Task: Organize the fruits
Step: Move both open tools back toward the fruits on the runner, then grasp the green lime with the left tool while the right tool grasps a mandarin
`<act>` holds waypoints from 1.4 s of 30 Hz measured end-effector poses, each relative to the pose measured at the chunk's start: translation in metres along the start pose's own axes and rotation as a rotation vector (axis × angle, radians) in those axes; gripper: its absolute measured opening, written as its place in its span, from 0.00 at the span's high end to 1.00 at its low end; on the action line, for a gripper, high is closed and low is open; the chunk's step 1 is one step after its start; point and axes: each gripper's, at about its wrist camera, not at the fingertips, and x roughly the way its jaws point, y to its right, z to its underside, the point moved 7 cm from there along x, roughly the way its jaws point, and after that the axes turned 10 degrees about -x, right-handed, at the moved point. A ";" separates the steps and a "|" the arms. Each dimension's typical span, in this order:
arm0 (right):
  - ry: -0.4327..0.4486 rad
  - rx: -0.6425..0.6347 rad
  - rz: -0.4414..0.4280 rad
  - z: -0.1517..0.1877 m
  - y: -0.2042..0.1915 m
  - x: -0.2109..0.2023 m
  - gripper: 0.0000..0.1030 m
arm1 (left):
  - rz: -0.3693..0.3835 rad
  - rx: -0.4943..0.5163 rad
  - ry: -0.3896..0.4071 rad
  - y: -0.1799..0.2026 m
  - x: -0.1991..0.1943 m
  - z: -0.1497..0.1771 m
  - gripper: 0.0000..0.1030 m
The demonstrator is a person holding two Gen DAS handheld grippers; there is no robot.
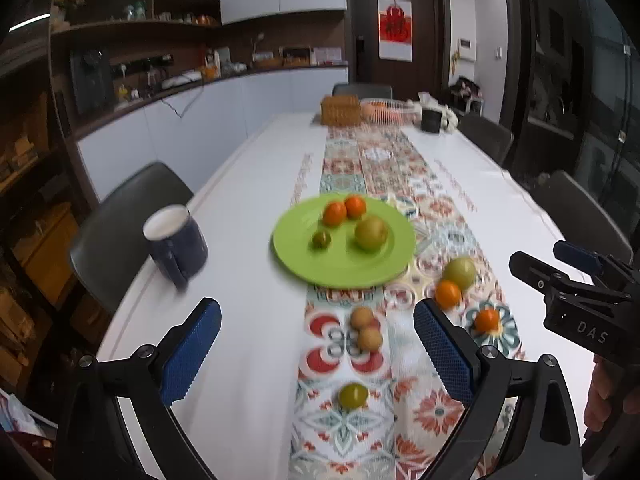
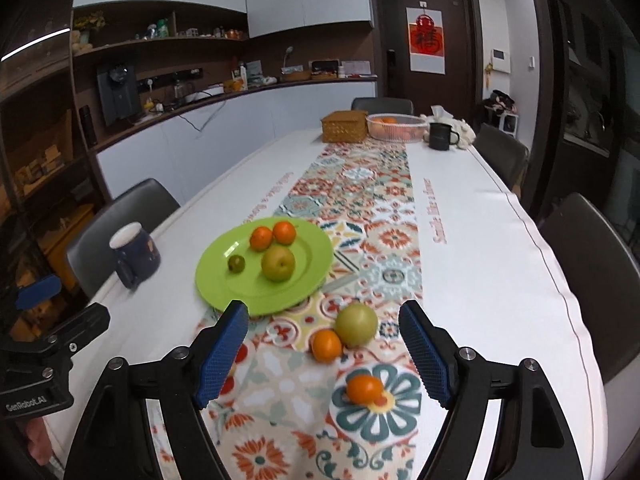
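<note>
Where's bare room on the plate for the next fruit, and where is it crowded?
The green plate is bare along its near rim and near-left part, in front of the small green fruit. Its far half is crowded: two oranges and the pear cluster there. Both claws are open.

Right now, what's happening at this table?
A person is sorting fruit onto a green plate with two handheld grippers. The plate holds two oranges, a pear and a small green fruit. Both the left gripper and right gripper are open and empty, hovering over the patterned runner. Still loose on the runner: a green apple, two oranges, two small brown fruits and a small green fruit. A dark mug stands left of the plate.
</note>
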 end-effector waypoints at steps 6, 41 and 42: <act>-0.057 0.007 0.016 0.033 0.005 0.004 0.24 | -0.007 0.036 -0.073 0.005 0.016 0.033 0.04; -0.250 0.012 0.013 0.101 0.019 0.078 0.40 | 0.016 0.045 -0.310 0.013 0.084 0.106 0.56; -0.250 0.010 0.009 0.100 0.019 0.080 0.41 | 0.021 0.043 -0.313 0.014 0.086 0.106 0.58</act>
